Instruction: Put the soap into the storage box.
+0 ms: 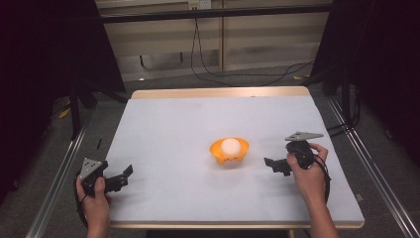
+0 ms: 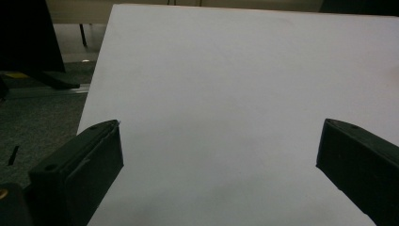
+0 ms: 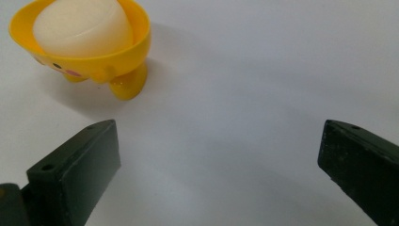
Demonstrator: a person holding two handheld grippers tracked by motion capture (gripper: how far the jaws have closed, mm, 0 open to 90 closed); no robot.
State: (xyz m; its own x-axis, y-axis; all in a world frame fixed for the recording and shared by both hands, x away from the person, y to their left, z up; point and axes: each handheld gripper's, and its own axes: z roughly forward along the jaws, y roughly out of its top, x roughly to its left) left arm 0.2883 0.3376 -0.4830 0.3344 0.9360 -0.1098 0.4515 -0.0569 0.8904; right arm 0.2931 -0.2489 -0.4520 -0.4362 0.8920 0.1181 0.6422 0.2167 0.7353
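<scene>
A yellow-orange bowl with small feet and a painted face stands near the middle of the white table top. Inside it rests a white rounded cup-like piece. In the right gripper view the bowl and its white piece sit at the upper left, beyond the jaws. My right gripper is to the right of the bowl, open and holding nothing. My left gripper is at the table's near left corner, open over bare table.
The table's left edge and grey floor run beside my left gripper. A metal rail borders the left side and another the right. Cables lie on the floor behind the table. Dark curtains stand at both sides.
</scene>
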